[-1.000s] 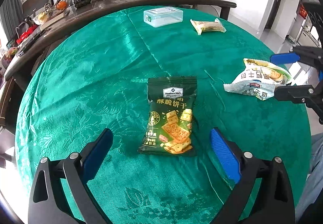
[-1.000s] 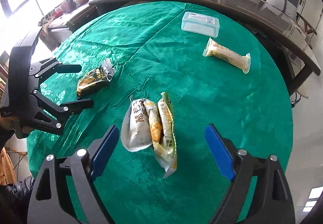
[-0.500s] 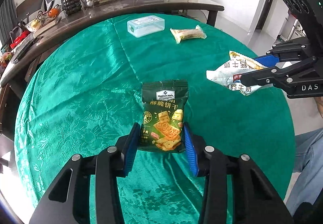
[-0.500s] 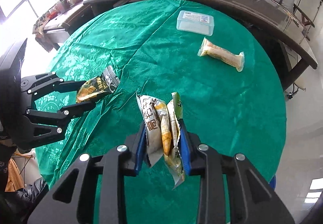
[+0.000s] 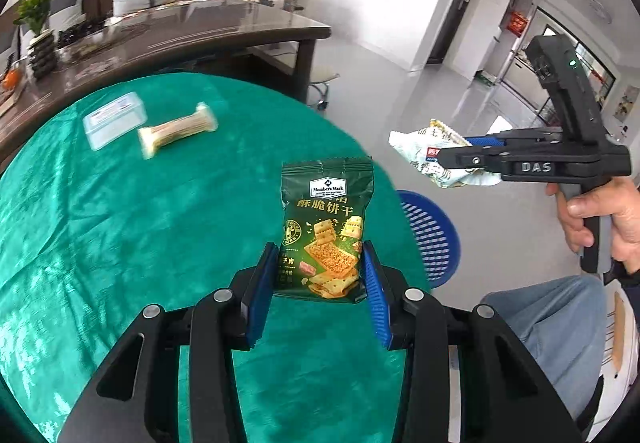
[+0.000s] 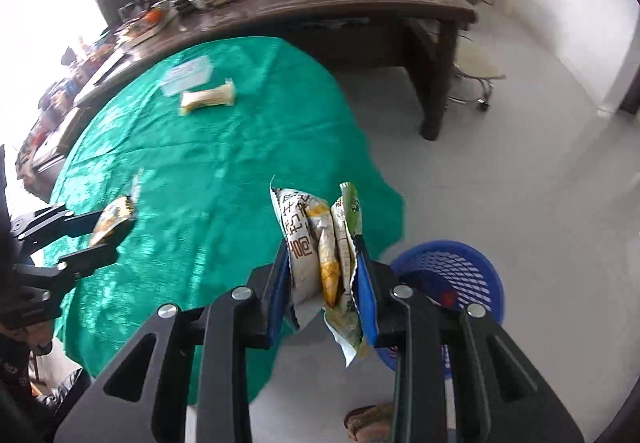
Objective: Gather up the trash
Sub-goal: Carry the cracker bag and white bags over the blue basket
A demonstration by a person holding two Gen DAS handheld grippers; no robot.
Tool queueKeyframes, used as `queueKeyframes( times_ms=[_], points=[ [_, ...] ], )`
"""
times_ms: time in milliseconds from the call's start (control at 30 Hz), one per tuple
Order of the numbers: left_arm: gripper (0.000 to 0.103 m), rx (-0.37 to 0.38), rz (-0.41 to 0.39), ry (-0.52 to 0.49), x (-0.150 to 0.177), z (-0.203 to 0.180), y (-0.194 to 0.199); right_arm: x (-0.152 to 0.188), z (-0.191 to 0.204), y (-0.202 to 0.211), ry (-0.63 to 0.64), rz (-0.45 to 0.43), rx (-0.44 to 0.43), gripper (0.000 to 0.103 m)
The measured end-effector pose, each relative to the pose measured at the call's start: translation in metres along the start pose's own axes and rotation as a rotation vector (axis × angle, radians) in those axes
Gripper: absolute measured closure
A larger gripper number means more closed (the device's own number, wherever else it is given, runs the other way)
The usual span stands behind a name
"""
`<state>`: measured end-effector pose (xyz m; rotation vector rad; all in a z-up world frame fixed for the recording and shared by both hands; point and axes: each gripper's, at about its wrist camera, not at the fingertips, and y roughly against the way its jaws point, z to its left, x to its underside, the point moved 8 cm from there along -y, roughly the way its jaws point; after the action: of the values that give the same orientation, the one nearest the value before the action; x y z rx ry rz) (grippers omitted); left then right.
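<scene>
Where floor shows pale, green-clothed round table (image 5: 120, 243), blue basket (image 6: 472, 271)

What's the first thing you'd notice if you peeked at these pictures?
Two snack packets held up in the air. The left tongs pinch a dark green cracker bag over the green tablecloth, and the right tongs clamp a crumpled white wrapper just above a blue basket on the floor.

Reads "Member's Mark" on white label of green cracker bag (image 5: 326, 227), w/ yellow "酥脆饼干" below. Reads "DAS" on black body of right gripper (image 5: 454, 153).
</scene>
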<state>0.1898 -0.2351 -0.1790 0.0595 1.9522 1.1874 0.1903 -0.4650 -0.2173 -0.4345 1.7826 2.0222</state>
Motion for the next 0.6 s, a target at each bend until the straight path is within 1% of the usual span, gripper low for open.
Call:
queueKeyframes(
  times_ms=[100, 167, 267, 367, 467, 600],
  points=[
    [0.062, 0.054, 0.015, -0.047, -0.017, -0.051, -0.028, 0.022, -0.055, -0.012, -0.085, 0.025, 0.059, 0.074],
    [0.062, 0.082, 0.038, -0.070, -0.025, -0.083, -0.052, 0.037, -0.086, -0.023, -0.144, 0.044, 0.080, 0.074],
    [0.062, 0.113, 0.081, -0.084, -0.032, -0.124, -0.092, 0.058, -0.126, -0.043, -0.228, 0.070, 0.099, 0.074],
    [0.062, 0.126, 0.122, -0.093, -0.034, -0.155, -0.132, 0.074, -0.158, -0.058, -0.302, 0.089, 0.091, 0.074],
    [0.061, 0.128, 0.166, -0.085, -0.033, -0.174, -0.175, 0.083, -0.179, -0.069, -0.350, 0.090, 0.082, 0.074],
    [0.061, 0.114, 0.212, -0.088, -0.026, -0.189, -0.224, 0.092, -0.197, -0.079, -0.410, 0.086, 0.041, 0.073]
  ],
)
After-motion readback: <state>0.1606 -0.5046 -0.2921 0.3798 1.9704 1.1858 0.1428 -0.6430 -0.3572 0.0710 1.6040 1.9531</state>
